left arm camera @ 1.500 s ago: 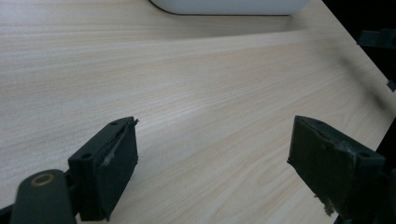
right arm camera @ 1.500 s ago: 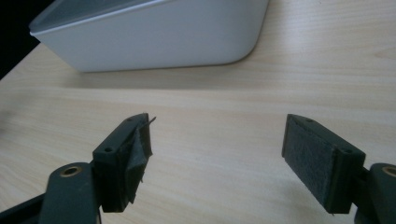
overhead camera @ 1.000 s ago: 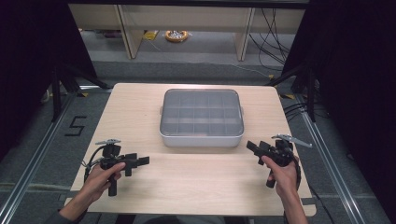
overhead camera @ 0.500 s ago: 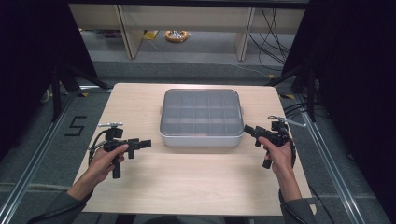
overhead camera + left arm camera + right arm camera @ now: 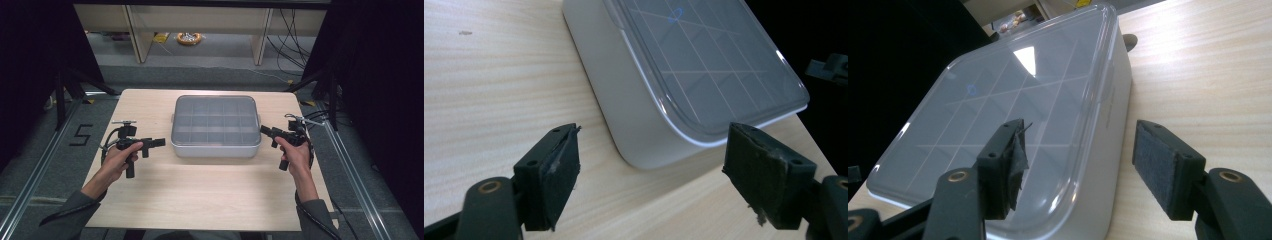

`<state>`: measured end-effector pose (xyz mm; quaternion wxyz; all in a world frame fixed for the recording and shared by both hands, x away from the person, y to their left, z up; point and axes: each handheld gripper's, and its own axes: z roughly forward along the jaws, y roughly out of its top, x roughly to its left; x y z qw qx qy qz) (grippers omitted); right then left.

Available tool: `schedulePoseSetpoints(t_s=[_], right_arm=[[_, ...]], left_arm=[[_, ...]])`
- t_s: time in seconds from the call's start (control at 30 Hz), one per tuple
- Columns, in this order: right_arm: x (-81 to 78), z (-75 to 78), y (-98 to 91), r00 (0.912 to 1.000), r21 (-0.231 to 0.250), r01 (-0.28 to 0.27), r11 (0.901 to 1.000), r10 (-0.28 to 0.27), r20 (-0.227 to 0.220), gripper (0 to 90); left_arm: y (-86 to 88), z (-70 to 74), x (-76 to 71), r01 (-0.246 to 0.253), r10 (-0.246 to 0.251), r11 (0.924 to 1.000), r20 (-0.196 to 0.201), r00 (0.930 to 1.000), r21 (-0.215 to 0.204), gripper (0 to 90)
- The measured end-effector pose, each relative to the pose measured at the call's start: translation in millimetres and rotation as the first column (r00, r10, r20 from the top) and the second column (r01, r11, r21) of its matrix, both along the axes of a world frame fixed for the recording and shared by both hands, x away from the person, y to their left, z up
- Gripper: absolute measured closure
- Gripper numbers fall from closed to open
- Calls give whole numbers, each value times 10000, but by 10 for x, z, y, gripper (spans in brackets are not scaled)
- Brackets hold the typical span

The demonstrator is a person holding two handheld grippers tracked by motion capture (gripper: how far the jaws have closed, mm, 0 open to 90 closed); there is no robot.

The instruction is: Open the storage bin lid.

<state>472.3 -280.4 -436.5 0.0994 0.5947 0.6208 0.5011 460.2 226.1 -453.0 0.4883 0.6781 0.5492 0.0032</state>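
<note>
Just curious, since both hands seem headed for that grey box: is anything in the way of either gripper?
Nothing visible. Bare wooden table lies between the left gripper and the grey lidded compartment box; the right gripper is already at its side, fingers open.

Left tongs (image 5: 159,142) gaping wide, right tongs (image 5: 264,130) likewise, forearms low

Compartment box (image 5: 216,127): contents unreadable through the clouded lid (image 5: 1013,100) (we discern dividers alone); far corner cropped in the left gripper view.
</note>
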Motion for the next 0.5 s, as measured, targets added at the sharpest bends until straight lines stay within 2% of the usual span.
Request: schedulePoseSetpoints(t_s=[0.03, 0.1, 0.13, 0.17, 0.2, 0.23, 0.27, 0.33, 0.37, 0.4, 0.43, 0.47, 0.5], right_arm=[[60, -11, -4, 9999, -173, -28, 9998, 30, 121, 396], [85, -8, 2, 10000, -154, 32, 9999, -32, 33, 398], [62, 46, 70, 9946, 611, 437, 9972, -376, -969, 400], [130, -3, 28, 9996, 62, 161, 9999, -160, -227, 402], [149, 31, 84, 9923, 677, 564, 9961, -484, -1143, 408], [231, -42, 19, 9999, -107, 115, 9999, -116, -98, 413], [231, -42, 19, 9999, -107, 115, 9999, -116, -98, 413], [235, -20, 88, 9936, 713, 531, 9960, -455, -1030, 419], [303, -89, 29, 9998, 1, 87, 10000, -87, -162, 422], [311, -90, 80, 9973, 543, 349, 9979, -312, -671, 430], [319, -97, 99, 9958, 790, 400, 9961, -333, -851, 435], [319, -97, 99, 9958, 790, 400, 9961, -333, -851, 435], [348, -118, 121, 9949, 816, 410, 9958, -332, -955, 442]], left_arm=[[0, 7, 28, 137, -137, 9999, -63, 9999, 62, 217], [-24, 9, 91, 20, -20, 10000, -39, 10000, 55, 219], [-37, 12, 125, -39, 39, 10000, -103, 9999, 8, 220], [-39, 12, 160, -35, 36, 9999, -73, 10000, 101, 225], [-47, 15, 195, -29, 30, 9999, -110, 9999, 114, 230], [-62, 14, 227, -131, 132, 9998, -93, 9999, 125, 234], [-69, 14, 259, -97, 99, 9999, -151, 9998, 137, 234], [-96, 13, 320, -258, 259, 9996, -160, 9995, 100, 243], [-113, 13, 353, -350, 352, 9994, -157, 9993, 79, 249], [-117, 14, 387, -370, 371, 9992, -151, 9992, 117, 261], [-136, 19, 454, -514, 515, 9987, -204, 9985, 73, 269], [-136, 19, 454, -514, 515, 9987, -204, 9985, 73, 275], [-157, 17, 519, -611, 612, 9981, -239, 9978, 21, 281]])
